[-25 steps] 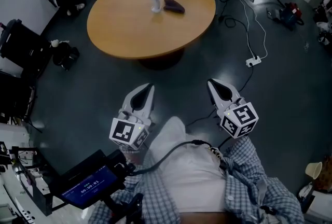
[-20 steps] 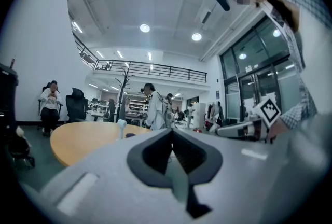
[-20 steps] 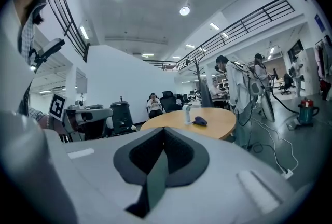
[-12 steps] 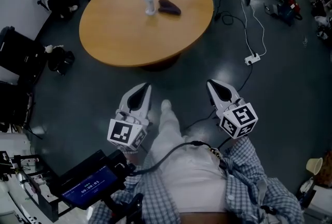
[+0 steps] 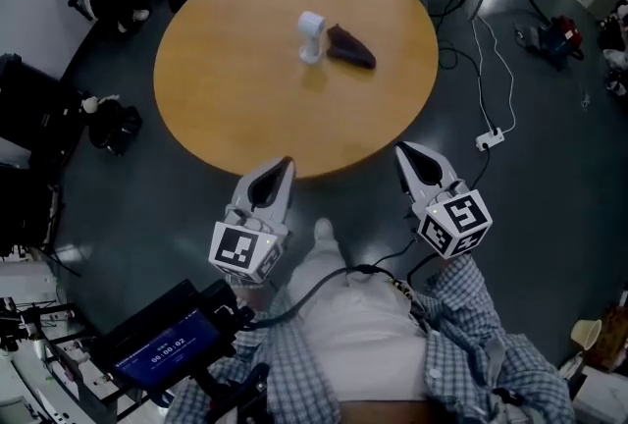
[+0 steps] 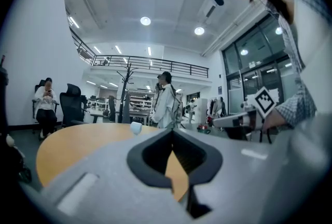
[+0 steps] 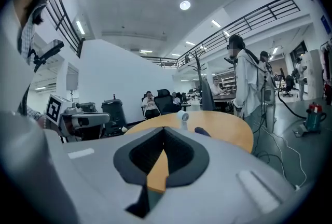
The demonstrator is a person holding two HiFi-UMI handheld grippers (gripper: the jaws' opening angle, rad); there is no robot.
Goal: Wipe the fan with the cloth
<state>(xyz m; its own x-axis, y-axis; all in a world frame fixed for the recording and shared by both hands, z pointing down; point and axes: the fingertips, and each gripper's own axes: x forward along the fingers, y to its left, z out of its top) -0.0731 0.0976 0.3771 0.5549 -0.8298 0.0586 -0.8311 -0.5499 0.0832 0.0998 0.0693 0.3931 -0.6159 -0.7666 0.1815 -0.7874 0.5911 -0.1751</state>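
Wooden round table (image 5: 226,88) carries a small white fan (image 5: 311,36) standing upright, with a dark cloth (image 5: 350,47) lying just beside it. Left gripper (image 5: 283,164) and right gripper (image 5: 402,153) are both pressed together and empty, near the table's edge.

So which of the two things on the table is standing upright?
The fan: white, upright on its base near the middle of the table. The cloth, just right of it, is a dark, low heap.
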